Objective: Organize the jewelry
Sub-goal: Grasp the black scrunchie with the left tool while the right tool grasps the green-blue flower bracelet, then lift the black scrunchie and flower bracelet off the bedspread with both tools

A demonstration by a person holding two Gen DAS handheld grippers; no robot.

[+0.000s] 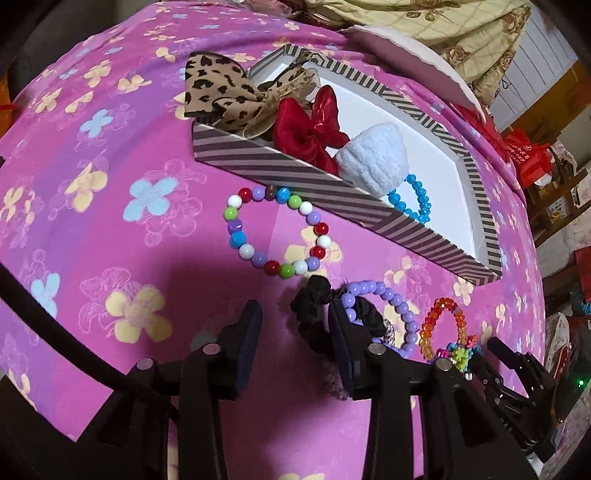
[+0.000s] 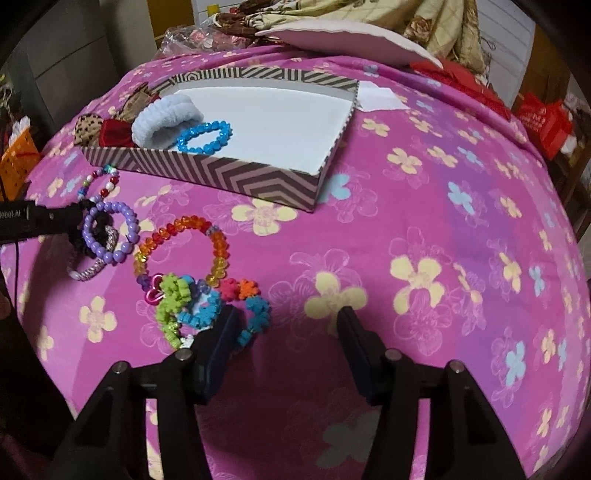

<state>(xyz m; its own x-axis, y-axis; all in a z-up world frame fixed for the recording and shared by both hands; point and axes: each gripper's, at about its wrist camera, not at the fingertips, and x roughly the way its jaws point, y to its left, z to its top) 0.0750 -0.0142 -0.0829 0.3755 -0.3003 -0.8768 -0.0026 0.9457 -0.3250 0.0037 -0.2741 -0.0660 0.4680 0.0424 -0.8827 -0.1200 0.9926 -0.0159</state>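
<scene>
A striped box (image 1: 332,184) (image 2: 221,173) holds a leopard bow (image 1: 218,88), a red bow (image 1: 310,125), a white scrunchie (image 1: 373,158) (image 2: 162,118) and a blue bead bracelet (image 1: 413,199) (image 2: 205,138). On the pink cloth lie a multicolour bead bracelet (image 1: 277,232), a black scrunchie (image 1: 314,306), a purple bead bracelet (image 1: 388,314) (image 2: 110,232), an orange crystal bracelet (image 1: 443,325) (image 2: 181,247) and a flower-bead bracelet (image 2: 210,306). My left gripper (image 1: 295,332) is open, its right finger beside the black scrunchie. My right gripper (image 2: 288,332) is open, its left finger touching the flower-bead bracelet.
A white plate (image 2: 351,40) and folded quilt (image 2: 369,14) sit behind the box. A white paper (image 2: 380,96) lies right of the box. Red bags (image 2: 543,122) stand at the far right. The cloth's right half (image 2: 443,240) holds nothing.
</scene>
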